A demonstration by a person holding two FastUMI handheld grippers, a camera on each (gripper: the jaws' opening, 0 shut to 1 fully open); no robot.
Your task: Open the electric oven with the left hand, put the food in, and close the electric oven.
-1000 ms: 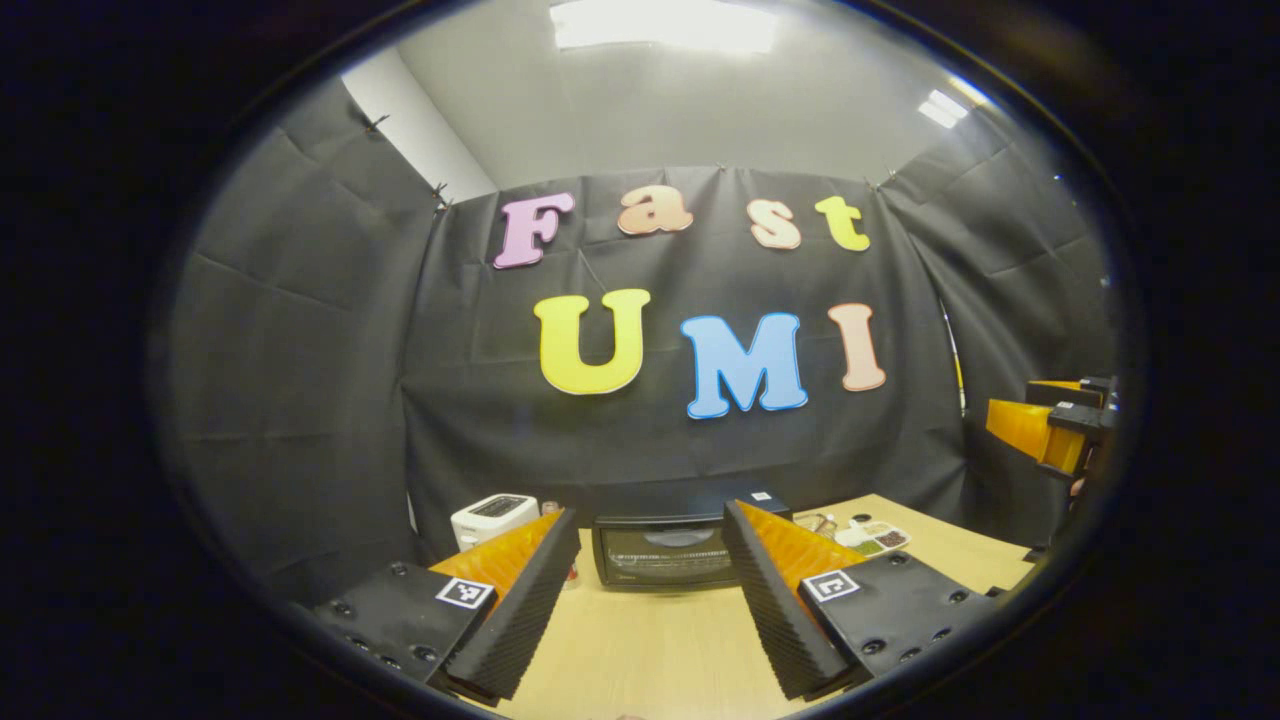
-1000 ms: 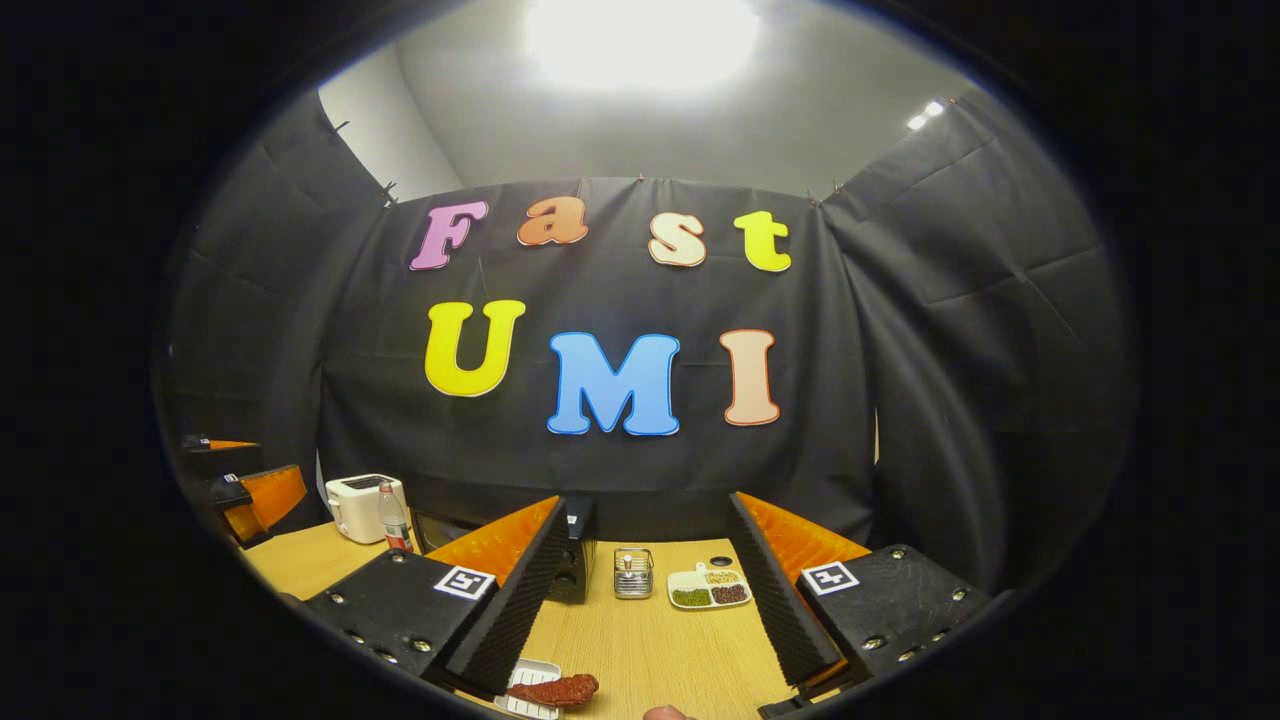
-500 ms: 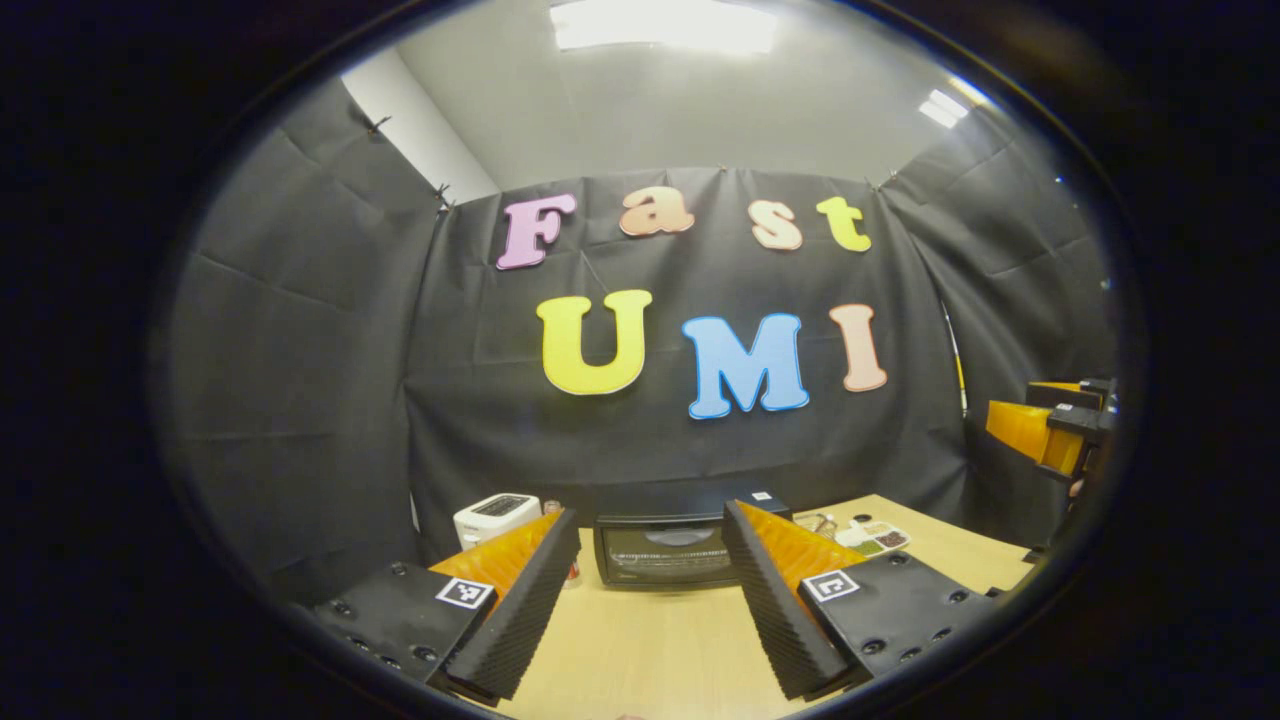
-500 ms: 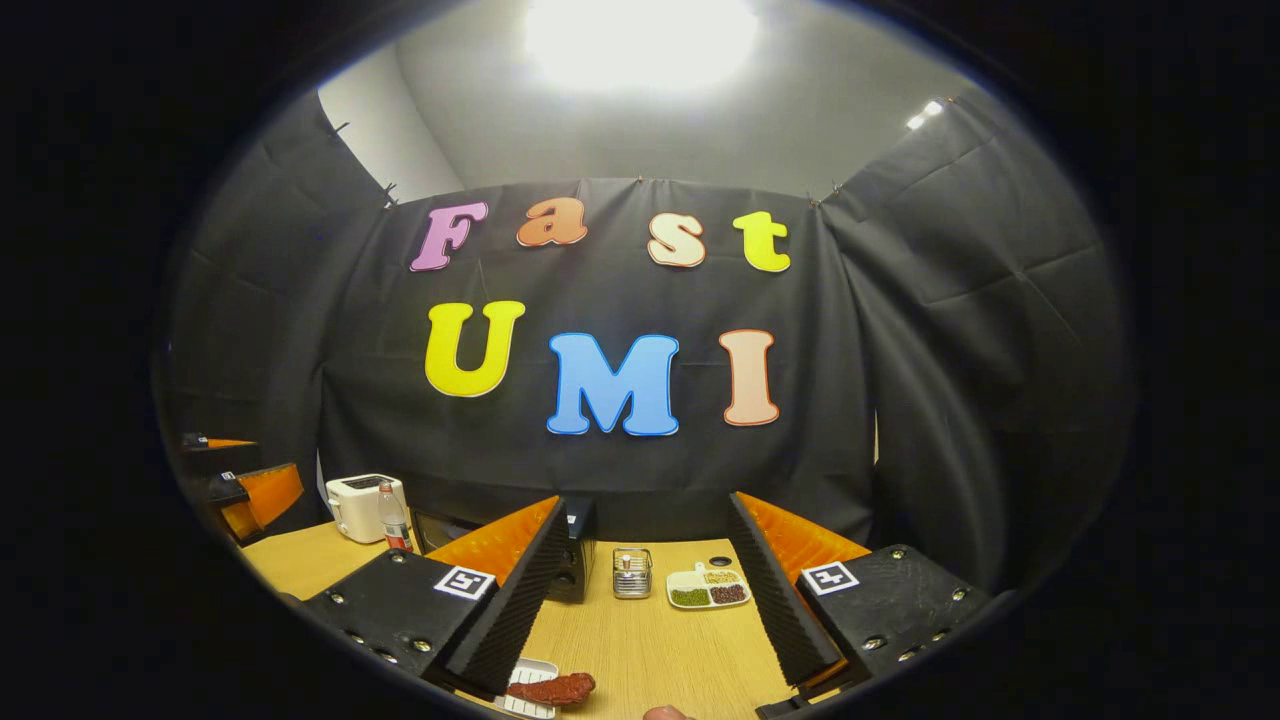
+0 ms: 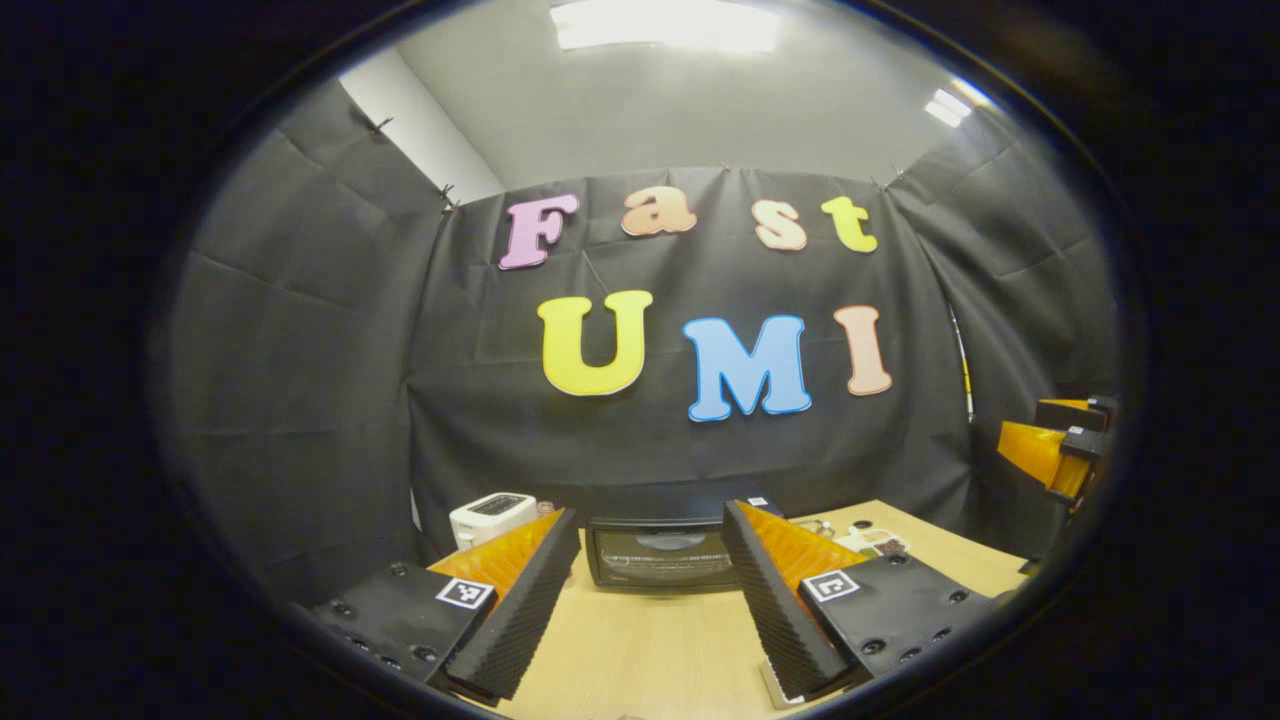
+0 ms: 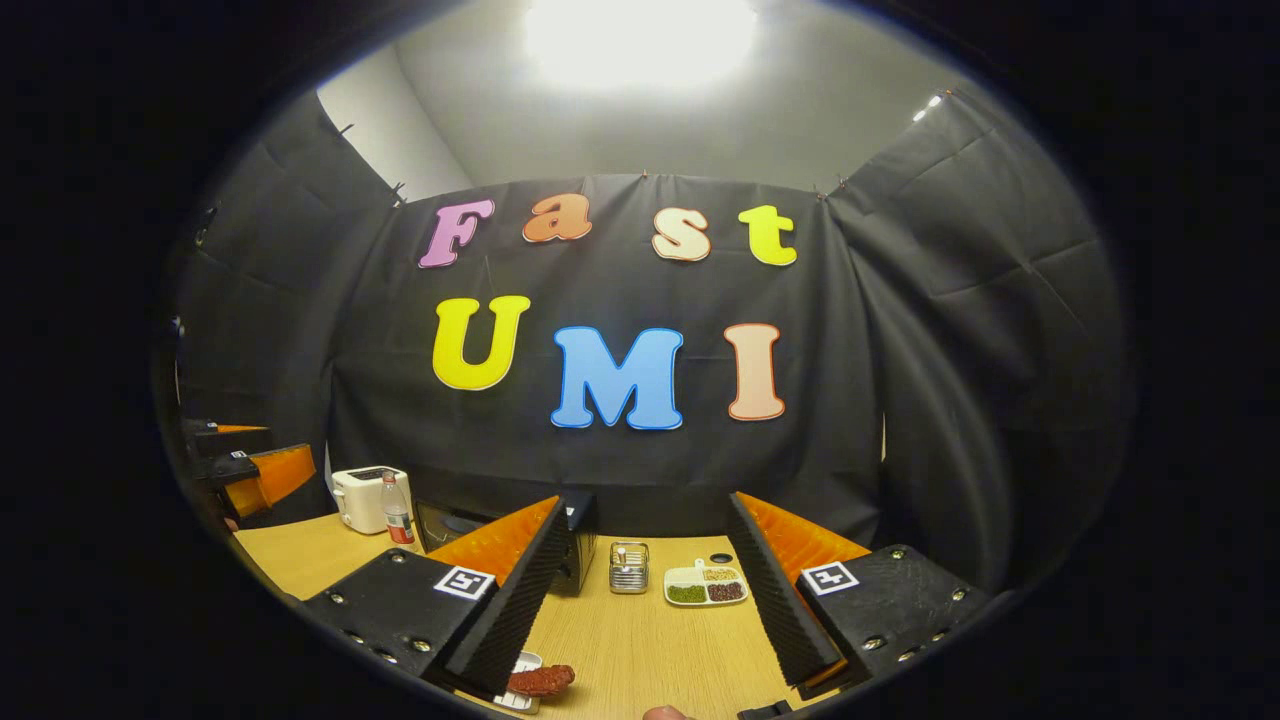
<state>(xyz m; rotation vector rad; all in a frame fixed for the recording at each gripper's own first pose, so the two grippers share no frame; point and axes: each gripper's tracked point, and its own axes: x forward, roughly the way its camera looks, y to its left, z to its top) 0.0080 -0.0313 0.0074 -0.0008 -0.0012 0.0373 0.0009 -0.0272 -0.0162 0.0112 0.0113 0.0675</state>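
Two grippers, both spread wide and holding nothing. Left gripper (image 5: 650, 590) raised above the pale wooden desk (image 5: 650, 650), aimed squarely at the small black electric oven with a glass door (image 5: 662, 555), well short of it; likely lined up this way so the door can be reached head-on. Oven door shut, standing at the back of the desk against the black cloth wall. Right gripper (image 6: 640, 590) held low and back from the oven, jaws apart, probably kept close to the food for the later pick-up. Reddish-brown piece of food (image 6: 540, 680) lying on a small white tray (image 6: 518, 668) at the near edge of the desk, well in front of the oven and toward its right. White toaster (image 6: 365, 498) and clear plastic bottle with a red label (image 6: 398, 518) just left of the oven; small metal wire rack (image 6: 628, 567) and white divided dish of green and brown bits (image 6: 706, 586) to the oven's right. Judged as the very start: opening step not yet begun, door handle untouched. Next move calls for a forward reach to the top edge of the door.
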